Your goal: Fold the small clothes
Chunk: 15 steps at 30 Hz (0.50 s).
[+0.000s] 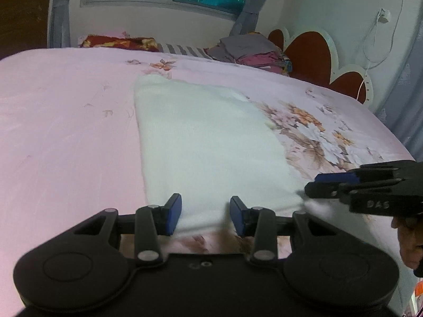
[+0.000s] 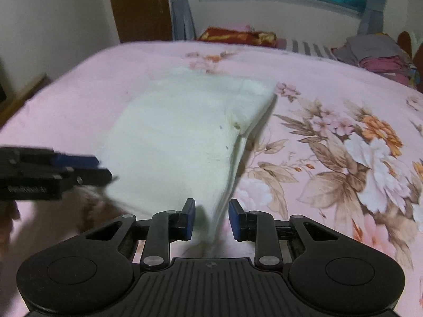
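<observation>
A: Left gripper (image 1: pixel 205 215), bottom centre: jaws part-open, near hem of white knit garment (image 1: pixel 206 142) lying between the pads; grip uncertain. Right gripper (image 2: pixel 212 218): likewise, at the hem's right corner.

B: Handling: carry both corners level, together. Room: bare pink floral bedsheet (image 1: pixel 66 121) at left and beyond; folded clothes stack (image 1: pixel 248 50) upper right, well apart.

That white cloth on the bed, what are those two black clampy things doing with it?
A person is folding a small white garment on a pink flowery bedspread, with a handheld gripper in each hand. The left gripper and the right gripper each have the garment's near edge between their blue pads, one toward each end. That edge looks lifted off the bed, while the far part lies flat. A pile of folded clothes sits by the headboard.
</observation>
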Each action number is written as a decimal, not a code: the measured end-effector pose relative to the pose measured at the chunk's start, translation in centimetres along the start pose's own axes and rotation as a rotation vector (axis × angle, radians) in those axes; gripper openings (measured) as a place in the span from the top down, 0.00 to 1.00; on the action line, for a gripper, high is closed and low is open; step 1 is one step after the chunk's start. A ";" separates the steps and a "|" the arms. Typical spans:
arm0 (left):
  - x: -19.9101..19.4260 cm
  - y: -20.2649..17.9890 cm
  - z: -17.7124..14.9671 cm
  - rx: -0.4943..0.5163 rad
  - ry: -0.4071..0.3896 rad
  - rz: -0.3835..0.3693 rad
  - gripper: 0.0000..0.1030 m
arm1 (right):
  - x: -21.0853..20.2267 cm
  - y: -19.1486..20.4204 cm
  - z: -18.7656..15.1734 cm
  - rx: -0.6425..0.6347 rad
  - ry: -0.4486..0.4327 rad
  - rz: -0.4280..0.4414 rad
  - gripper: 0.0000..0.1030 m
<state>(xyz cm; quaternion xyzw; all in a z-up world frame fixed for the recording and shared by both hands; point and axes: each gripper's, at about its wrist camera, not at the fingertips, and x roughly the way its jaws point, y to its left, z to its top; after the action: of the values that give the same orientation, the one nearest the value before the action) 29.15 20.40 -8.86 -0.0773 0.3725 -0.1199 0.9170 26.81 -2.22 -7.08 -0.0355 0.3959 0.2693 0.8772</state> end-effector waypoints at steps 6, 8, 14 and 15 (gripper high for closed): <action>-5.3 -3.6 -1.8 0.015 -0.067 0.034 0.35 | -7.1 1.2 -1.7 0.047 -0.093 0.000 0.72; -7.6 -4.6 -2.7 0.009 -0.098 0.061 0.23 | -9.3 1.6 -2.5 0.063 -0.112 -0.008 0.72; -14.1 -7.8 -5.1 -0.003 -0.177 0.140 0.01 | -15.7 3.2 -5.7 0.068 -0.158 -0.078 0.05; -14.9 -8.4 -5.5 -0.004 -0.186 0.169 0.01 | -16.3 3.5 -6.1 0.061 -0.146 -0.106 0.05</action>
<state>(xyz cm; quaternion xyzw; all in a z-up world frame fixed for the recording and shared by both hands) 13.57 16.23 -0.96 -0.0581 0.2910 -0.0340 0.9544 12.07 -8.18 0.92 -0.0097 0.3365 0.2123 0.9174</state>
